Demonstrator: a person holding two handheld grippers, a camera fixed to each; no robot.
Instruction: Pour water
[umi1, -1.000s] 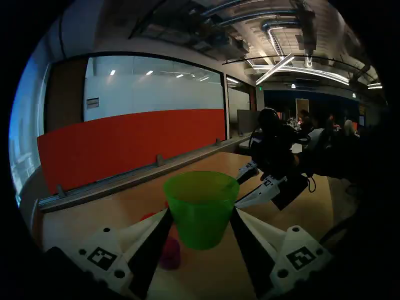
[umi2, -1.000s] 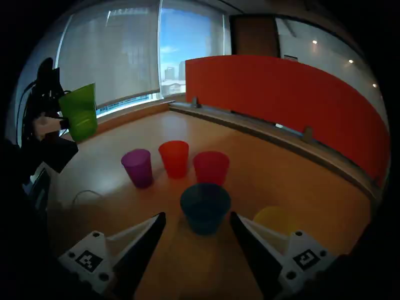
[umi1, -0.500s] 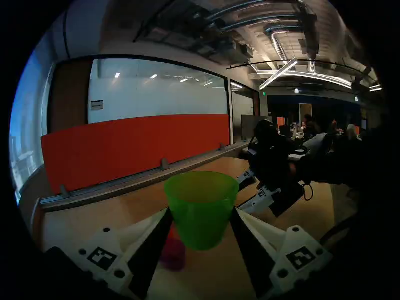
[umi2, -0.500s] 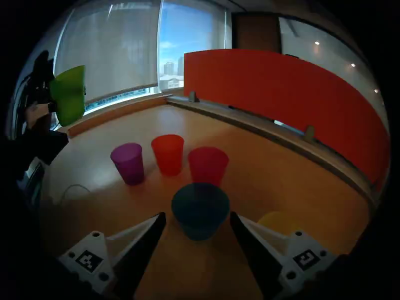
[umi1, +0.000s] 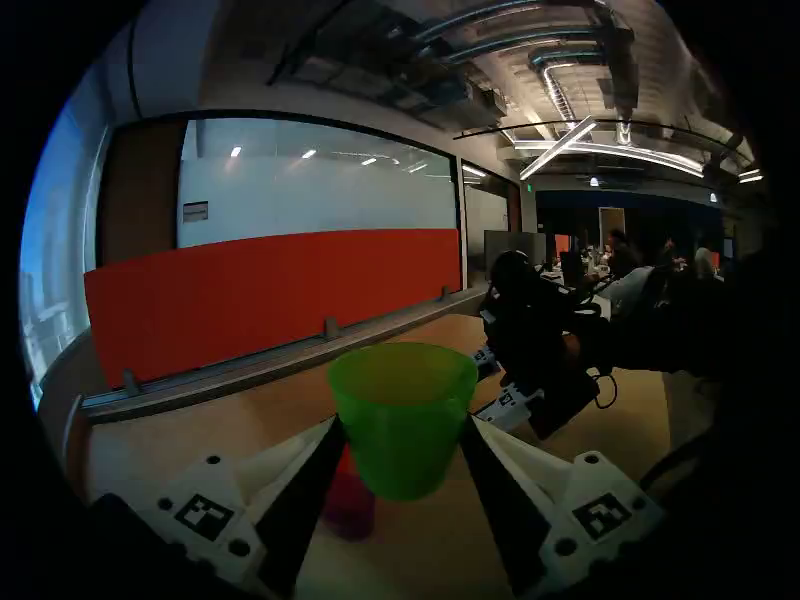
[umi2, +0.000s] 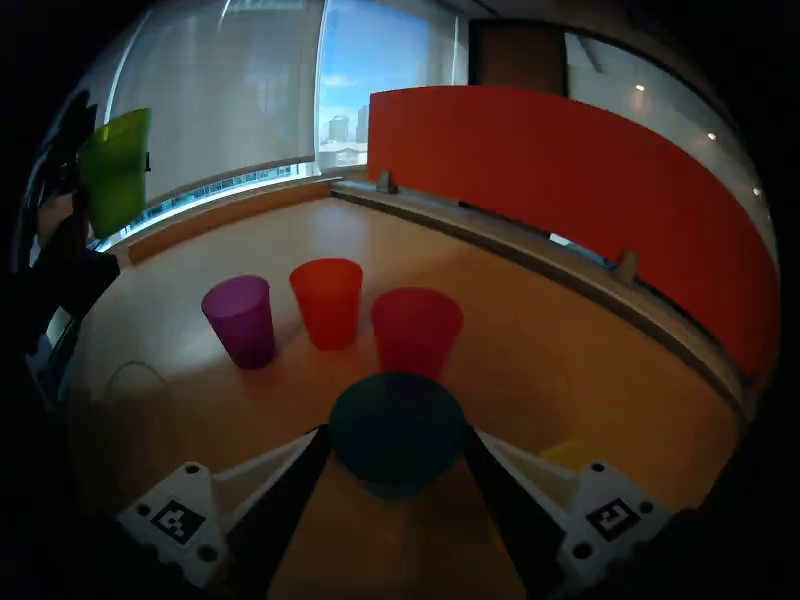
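In the left gripper view, your left claw (umi1: 402, 428) is clamped on the green cup (umi1: 403, 410), a finger against each side. The cup is upright and raised above the table (umi1: 230, 420). A purple cup (umi1: 350, 508) sits below, behind the left finger. Your right claw (umi1: 498, 384) hangs ahead to the right.

In the right gripper view, your right claw (umi2: 395, 440) is spread wide around the blue cup (umi2: 397, 425), which fills the gap between its fingers. Ahead stand the purple cup (umi2: 239, 320), an orange cup (umi2: 326, 300) and a red cup (umi2: 416, 330). The green cup (umi2: 112, 170) is high at far left.
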